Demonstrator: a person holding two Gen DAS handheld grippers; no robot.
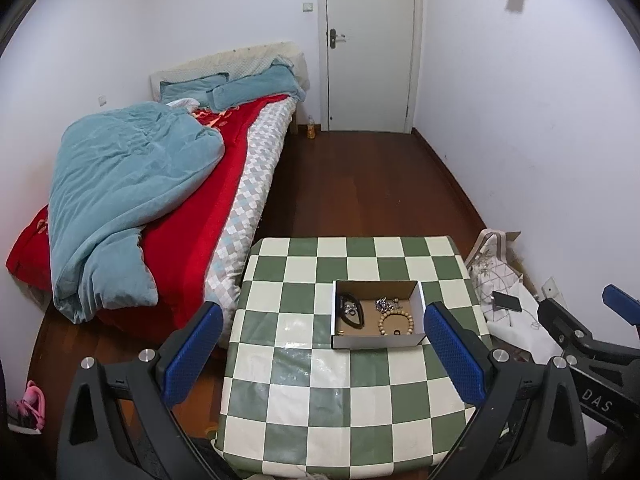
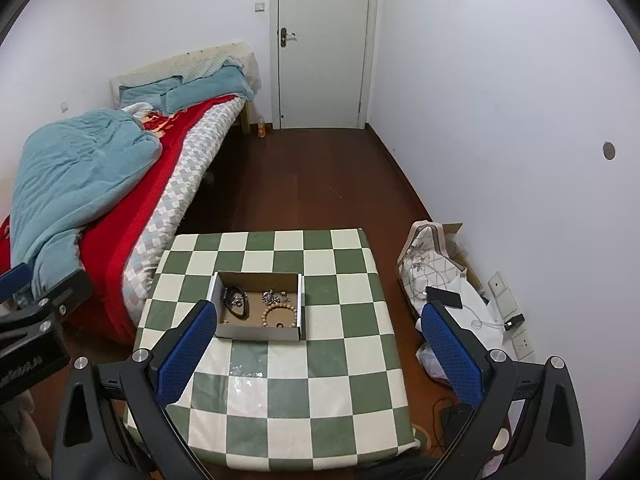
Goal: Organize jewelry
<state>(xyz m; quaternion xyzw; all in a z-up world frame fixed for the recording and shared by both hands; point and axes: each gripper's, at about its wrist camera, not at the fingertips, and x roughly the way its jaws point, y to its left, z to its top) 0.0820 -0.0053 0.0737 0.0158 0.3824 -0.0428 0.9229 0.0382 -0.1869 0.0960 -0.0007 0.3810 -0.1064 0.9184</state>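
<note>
Left gripper (image 1: 324, 354): jaws wide apart, nothing held, raised over the near worktop (image 1: 320, 420). Right gripper (image 2: 316, 354): likewise spread and empty. Box (image 1: 376, 342): set on the worktop ahead of both grippers, long axis lying crosswise. In it, black band (image 1: 352, 312) at left, bead bracelet (image 1: 394, 322) at right. The box is framed more squarely by the left gripper, which is judged nearer.
</note>
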